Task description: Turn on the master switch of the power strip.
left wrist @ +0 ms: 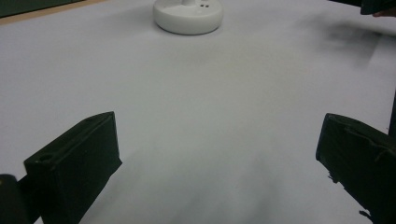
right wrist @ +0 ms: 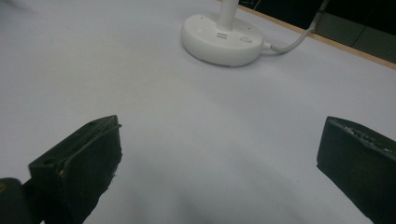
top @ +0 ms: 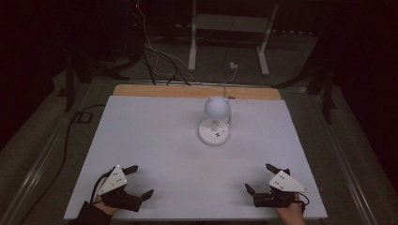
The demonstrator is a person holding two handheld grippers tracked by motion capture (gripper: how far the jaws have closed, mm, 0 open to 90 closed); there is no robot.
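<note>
Both claws sit low at the near edge of the white table (top: 141, 140), the left gripper (top: 139, 180) and the right gripper (top: 258, 177) each with jaws wide apart and nothing in them. Far from both, near the back middle, stands the little white lamp (top: 215, 119), with its round base (right wrist: 222, 38) and its cord (right wrist: 299, 39) behind. To do it well, I think, reach slowly, aim for the base, and don't snag the cord.
</note>
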